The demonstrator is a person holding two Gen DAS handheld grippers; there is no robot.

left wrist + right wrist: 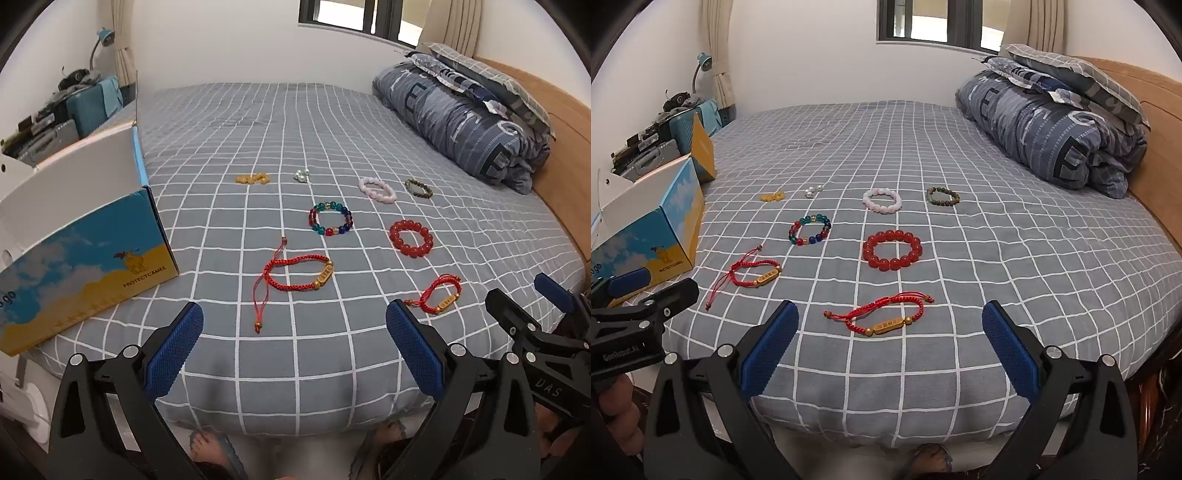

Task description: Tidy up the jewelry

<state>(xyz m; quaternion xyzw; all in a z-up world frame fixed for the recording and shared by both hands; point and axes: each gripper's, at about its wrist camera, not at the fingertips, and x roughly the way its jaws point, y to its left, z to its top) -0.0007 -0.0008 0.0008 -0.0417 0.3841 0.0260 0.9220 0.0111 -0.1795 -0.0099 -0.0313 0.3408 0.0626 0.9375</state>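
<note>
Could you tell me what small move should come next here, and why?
Probably lower the right hand-held gripper onto the nearest red cord bracelet: it lies between the open jaws, nothing is held, and the open box waits at left.

"PROTECTCAMEL" stands under a camel drawing on the blue-and-yellow cardboard box (pixel 92 273) at the left of the frame. "DAS" marks the right gripper (pixel 550 387) body, lower right; "GenRobot.AI" marks the left gripper (pixel 624 356), lower left.

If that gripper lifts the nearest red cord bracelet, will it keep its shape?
Probably not. The red cord bracelet is thin braided string with loose tails, so it likely droops. Its gold bar bead probably hangs lowest. It looks light.
</note>
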